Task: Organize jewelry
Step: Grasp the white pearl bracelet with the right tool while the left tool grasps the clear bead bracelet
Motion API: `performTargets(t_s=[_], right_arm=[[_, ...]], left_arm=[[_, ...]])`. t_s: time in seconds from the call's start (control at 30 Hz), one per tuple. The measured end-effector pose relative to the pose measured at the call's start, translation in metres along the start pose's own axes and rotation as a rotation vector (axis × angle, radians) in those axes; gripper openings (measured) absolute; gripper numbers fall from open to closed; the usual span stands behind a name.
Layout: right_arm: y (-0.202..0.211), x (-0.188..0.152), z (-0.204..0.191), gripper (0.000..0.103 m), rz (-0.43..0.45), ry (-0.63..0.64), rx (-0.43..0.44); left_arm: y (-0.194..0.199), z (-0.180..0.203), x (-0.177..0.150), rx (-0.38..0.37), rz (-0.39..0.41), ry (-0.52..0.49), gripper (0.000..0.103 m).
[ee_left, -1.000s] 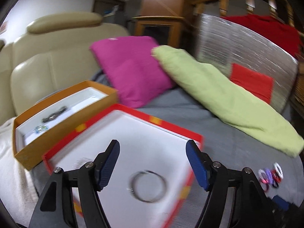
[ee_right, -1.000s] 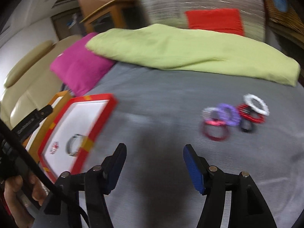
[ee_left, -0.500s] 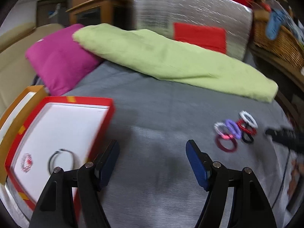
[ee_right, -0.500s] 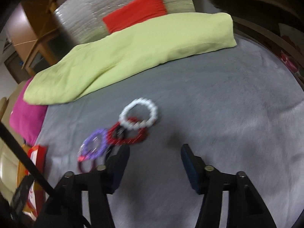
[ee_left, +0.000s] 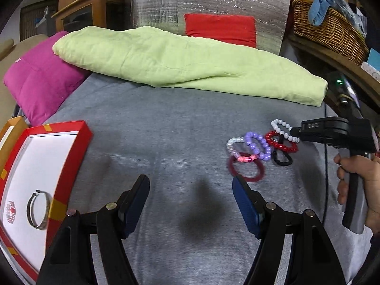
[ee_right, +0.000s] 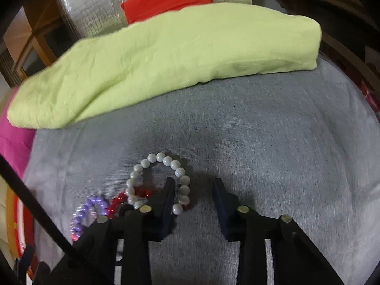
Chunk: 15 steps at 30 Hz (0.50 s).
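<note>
So far only a small part of the sorting looks done. Two pieces already lie in the red-rimmed white tray (ee_left: 68, 163) at the left edge of the grey bedspread (ee_left: 178, 128): a dark metal bangle (ee_left: 38, 209) and, beside it, a small red-and-white sparkly piece (ee_left: 11, 211) too small to identify. An orange box (ee_left: 9, 128) sits just behind the tray, its contents hidden from this angle.

Most of the work remains. A cluster of bracelets lies well apart from the tray, toward the right of the bedspread: a white pearl-bead bracelet (ee_right: 163, 180), a glossy red bead bracelet (ee_left: 281, 143), a purple bead bracelet (ee_left: 257, 146), a pale pink-and-white bead bracelet (ee_left: 237, 147), a dark red ring-shaped band (ee_left: 245, 168) and a black elastic loop (ee_left: 282, 158). They overlap and touch one another, so each will likely need separating as it is lifted.

The right gripper (ee_right: 193, 197) is down at this cluster with its fingers spread; the left finger sits inside the white pearl loop, so the beads on that side lie between the two fingers, but nothing is pinched yet. I judge it is about to close on that bracelet. The left gripper (ee_left: 191, 197) hovers over bare bedspread between tray and cluster, fingers wide apart and empty.
</note>
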State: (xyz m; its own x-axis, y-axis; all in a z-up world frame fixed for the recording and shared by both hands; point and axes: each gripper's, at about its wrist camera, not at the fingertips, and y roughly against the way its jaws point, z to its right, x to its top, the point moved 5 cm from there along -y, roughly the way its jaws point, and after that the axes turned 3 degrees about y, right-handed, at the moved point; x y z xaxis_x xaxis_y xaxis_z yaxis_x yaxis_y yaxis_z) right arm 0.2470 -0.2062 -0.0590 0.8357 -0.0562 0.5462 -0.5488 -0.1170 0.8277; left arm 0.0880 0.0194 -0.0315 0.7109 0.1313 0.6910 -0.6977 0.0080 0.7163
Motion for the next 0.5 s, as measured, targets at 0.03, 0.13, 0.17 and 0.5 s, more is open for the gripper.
performTargets(t_s=[0.03,0.13,0.17,0.5], right_arm=[[-0.002,0.002,-0.001,0.02,-0.006,0.016,-0.023],[-0.002,0.003,-0.001,0.01,-0.009,0.04,-0.035],[0.001,0.0,0.0,0.01,0.0,0.038,-0.027],[0.047,-0.067,0.029,0.01,0.08,-0.141,0.159]], left_arm=[[-0.001,0.003,0.001,-0.003,0.0,-0.003,0.073],[-0.002,0.005,0.006,-0.005,0.009,0.002,0.073],[-0.004,0.007,0.008,-0.004,0.01,0.004,0.073],[-0.055,0.013,0.033,0.002,-0.04,0.032,0.073]])
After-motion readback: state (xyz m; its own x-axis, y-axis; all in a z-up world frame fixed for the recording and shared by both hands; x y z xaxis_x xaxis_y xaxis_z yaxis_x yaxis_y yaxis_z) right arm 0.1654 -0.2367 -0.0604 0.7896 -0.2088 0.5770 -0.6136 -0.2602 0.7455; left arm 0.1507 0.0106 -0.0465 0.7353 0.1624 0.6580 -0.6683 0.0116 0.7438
